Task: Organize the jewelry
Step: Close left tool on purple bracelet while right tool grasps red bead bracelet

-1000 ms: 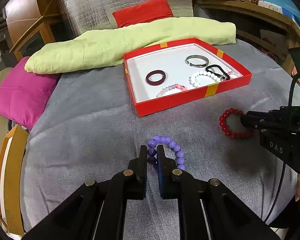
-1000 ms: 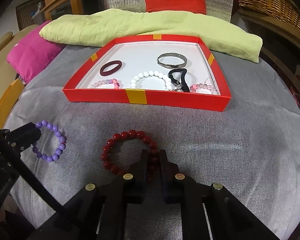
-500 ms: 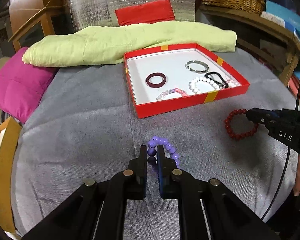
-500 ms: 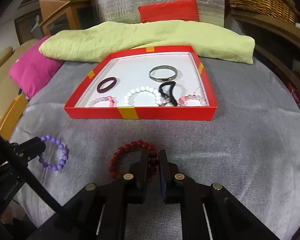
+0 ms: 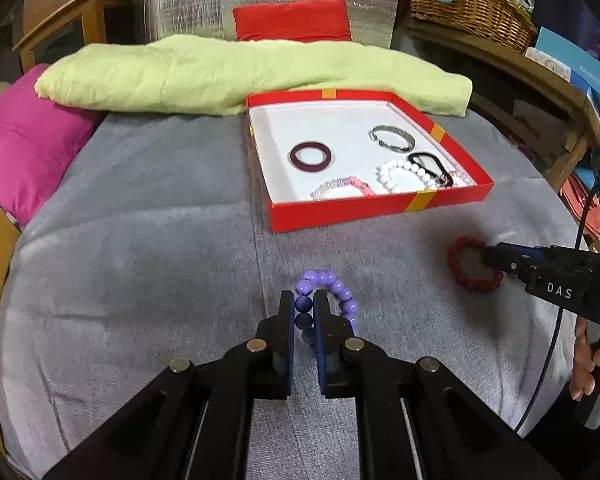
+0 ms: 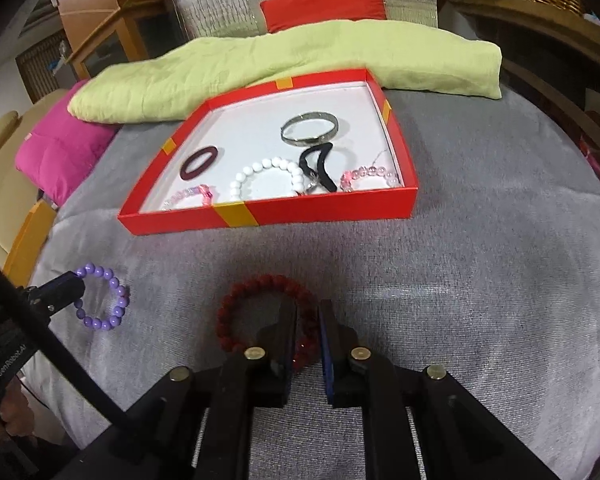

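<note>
Left wrist view shows your left tool (image 5: 304,312) clamped on the purple bead bracelet (image 5: 329,295), while your right tool (image 6: 307,326) pinches the red bead bracelet (image 6: 260,312); both are near the red tray (image 6: 332,212), ready to join the bangles.

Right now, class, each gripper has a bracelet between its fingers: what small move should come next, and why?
Probably carry both forward over the red box: the left gripper is shut on the purple bracelet, the right gripper on the red bracelet, both outside it.
</note>
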The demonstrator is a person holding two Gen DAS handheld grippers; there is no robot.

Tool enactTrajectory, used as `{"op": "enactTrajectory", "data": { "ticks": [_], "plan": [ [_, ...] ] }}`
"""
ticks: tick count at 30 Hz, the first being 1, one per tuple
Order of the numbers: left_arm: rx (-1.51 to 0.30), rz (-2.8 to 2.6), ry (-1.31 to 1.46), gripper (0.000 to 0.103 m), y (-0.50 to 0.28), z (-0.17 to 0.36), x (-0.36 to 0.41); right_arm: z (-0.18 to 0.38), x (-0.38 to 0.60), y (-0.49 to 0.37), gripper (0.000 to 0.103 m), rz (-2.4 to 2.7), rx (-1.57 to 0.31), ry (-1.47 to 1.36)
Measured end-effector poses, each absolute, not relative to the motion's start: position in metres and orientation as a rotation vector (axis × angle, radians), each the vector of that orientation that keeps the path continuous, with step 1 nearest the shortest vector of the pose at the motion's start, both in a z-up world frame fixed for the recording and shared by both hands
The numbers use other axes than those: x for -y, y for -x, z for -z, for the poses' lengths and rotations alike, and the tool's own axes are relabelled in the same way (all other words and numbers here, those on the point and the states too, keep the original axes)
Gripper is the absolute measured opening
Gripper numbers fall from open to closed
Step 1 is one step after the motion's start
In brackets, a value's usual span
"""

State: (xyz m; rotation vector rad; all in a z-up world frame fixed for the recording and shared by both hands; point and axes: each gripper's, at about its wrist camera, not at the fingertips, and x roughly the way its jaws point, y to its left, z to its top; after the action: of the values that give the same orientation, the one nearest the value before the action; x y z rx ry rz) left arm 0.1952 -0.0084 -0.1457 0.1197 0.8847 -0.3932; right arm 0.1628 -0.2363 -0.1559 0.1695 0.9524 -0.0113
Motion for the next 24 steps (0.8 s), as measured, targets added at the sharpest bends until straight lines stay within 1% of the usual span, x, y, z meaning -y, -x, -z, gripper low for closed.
{"op": "enactTrajectory", "data": {
  "ticks": [2,5,7,8,13,18,19,24],
  "plan": [
    [-0.903,0.394,-0.112,0.009,-0.198,0.149,0.008,0.159,0.235,-0.164,0.035,0.002,-0.961,-0.171],
    [-0.938,0.393,-0.102,0.009,-0.201,0.156,0.008,0.161,0.226,-0.164,0.035,0.012,-0.960,-0.092],
    [-0.955,0.389,-0.104,0.009,-0.203,0.160,0.007,0.161,0.220,-0.162,0.020,0.026,-0.948,-0.032],
    [-0.963,0.388,-0.107,0.009,-0.204,0.163,0.007,0.161,0.218,-0.161,0.010,0.023,-0.948,-0.022],
    [-0.977,0.389,-0.113,0.011,-0.208,0.170,0.008,0.157,0.227,-0.160,0.010,0.023,-0.935,-0.060],
    [-0.954,0.387,-0.148,0.011,-0.207,0.171,0.014,0.150,0.236,-0.158,0.010,0.007,-0.908,-0.121],
    [-0.948,0.386,-0.152,0.009,-0.207,0.170,0.014,0.149,0.237,-0.157,0.010,0.006,-0.904,-0.129],
    [-0.915,0.398,-0.131,0.009,-0.205,0.161,0.014,0.140,0.242,-0.157,0.010,-0.013,-0.873,-0.163]
  ]
}}
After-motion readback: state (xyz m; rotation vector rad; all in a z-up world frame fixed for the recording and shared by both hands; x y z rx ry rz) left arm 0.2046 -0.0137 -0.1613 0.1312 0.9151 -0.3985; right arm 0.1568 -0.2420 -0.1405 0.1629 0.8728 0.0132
